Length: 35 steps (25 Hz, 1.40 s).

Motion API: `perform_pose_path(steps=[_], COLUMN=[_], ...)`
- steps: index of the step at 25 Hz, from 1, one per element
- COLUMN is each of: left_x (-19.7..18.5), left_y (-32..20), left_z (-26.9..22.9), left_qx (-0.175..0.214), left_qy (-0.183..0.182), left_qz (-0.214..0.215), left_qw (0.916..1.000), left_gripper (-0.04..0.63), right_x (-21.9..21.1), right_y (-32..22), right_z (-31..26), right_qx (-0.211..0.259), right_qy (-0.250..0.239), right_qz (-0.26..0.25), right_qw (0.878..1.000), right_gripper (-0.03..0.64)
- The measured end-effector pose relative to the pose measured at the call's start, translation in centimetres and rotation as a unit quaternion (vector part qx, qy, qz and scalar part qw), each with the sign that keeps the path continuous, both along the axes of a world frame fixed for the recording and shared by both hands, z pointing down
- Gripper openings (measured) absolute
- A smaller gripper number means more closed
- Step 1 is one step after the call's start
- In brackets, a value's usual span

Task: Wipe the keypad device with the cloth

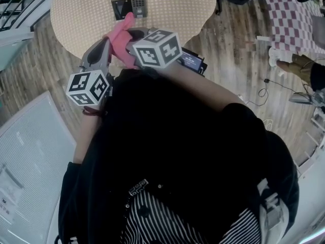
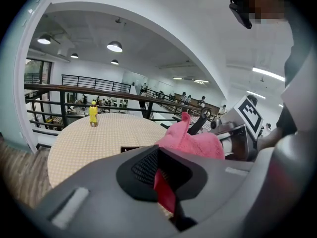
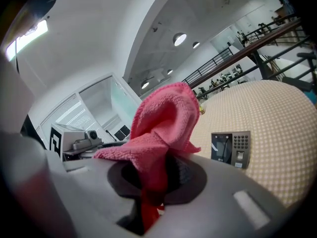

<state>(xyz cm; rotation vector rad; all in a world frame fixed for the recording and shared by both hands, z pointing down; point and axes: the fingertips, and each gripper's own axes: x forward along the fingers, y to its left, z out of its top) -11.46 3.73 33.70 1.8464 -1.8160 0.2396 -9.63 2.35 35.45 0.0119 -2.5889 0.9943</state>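
The keypad device [image 1: 129, 6] lies flat on a round beige table [image 1: 76, 14], far from both grippers; it also shows as the keypad device [image 3: 230, 148] in the right gripper view. My right gripper [image 3: 153, 180] is shut on the pink cloth [image 3: 163, 120], which bunches up above its jaws. In the head view the pink cloth [image 1: 122, 37] hangs between the right gripper [image 1: 134, 34] and the left gripper [image 1: 100, 49], both held close to my body. My left gripper [image 2: 163, 180] has its jaws together with only a red sliver in the gap; the pink cloth [image 2: 193, 140] sits just beyond it.
A small yellow bottle [image 2: 93, 114] stands at the table's far side. A black device [image 1: 193, 61] sits by the table's near right edge. Wooden floor surrounds the table, with a white panel [image 1: 30, 151] at left, a checkered cloth [image 1: 292, 19] and a person's foot [image 1: 294, 65] at right.
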Motion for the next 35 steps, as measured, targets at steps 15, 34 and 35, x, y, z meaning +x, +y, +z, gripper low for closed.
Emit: perform_pose_path(steps=[15,34,35], left_x=[-1.5,-9.1,-9.5], left_y=[-3.1,-8.4,-8.7], left_z=[0.2,4.3,4.6], left_qx=[0.012,-0.054,-0.059], left_qy=[0.014,0.026,0.029], left_qz=[0.027,0.101,0.108], left_qw=[0.9995,0.993,0.992], left_gripper=[0.0,0.0,0.0], right_x=[-1.4,-9.0,-9.4], right_y=[-3.0,-7.9,-8.1], right_z=[0.1,4.2,4.5], right_qx=[0.004,-0.038,-0.039], right_qy=[0.003,0.029,0.034], right_qz=[0.027,0.081,0.085], right_qw=[1.0,0.996,0.995], right_gripper=[0.063,0.063,0.063])
